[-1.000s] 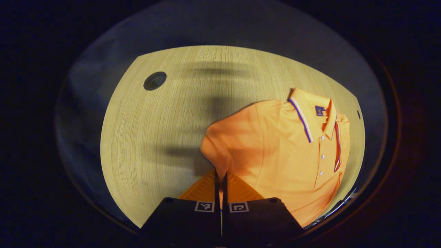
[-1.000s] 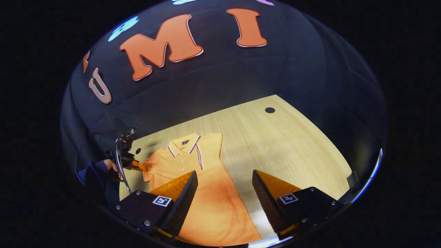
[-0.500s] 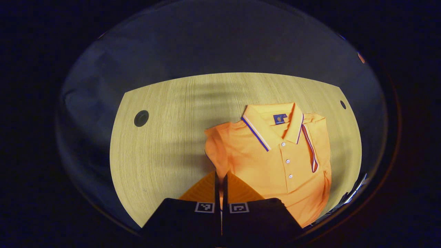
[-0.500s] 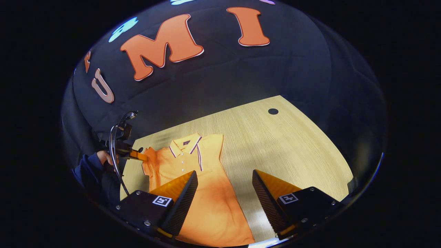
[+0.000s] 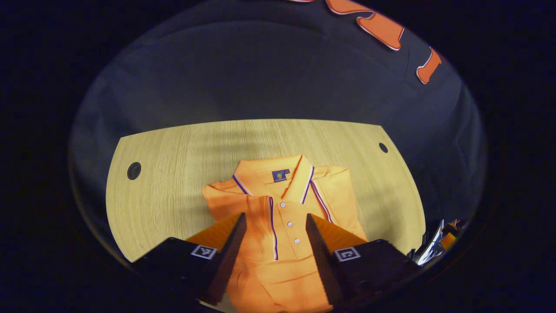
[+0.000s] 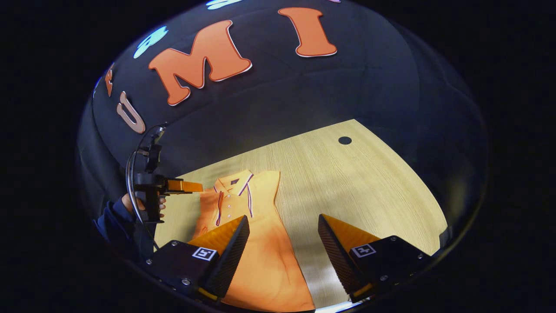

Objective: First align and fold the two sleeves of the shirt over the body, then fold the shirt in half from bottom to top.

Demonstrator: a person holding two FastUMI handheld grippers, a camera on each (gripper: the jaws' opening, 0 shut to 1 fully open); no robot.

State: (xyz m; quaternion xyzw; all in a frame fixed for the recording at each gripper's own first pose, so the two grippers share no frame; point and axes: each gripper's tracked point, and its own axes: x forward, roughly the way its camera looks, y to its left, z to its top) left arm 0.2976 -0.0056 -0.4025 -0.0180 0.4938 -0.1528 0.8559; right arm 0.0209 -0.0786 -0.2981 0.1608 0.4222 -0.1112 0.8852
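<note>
I observe both sleeves folded flat over the orange shirt (image 5: 282,208) on the table (image 5: 173,174), my left gripper (image 5: 273,234) and right gripper (image 6: 282,243) released, holding nothing.

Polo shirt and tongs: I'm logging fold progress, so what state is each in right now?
Polo shirt: flat on the wooden table, both sleeves folded over the body, bottom half not yet folded up.
Left tongs: open, above the shirt's chest, holding nothing.
Right tongs: open, over the shirt's lower part, holding nothing.
</note>
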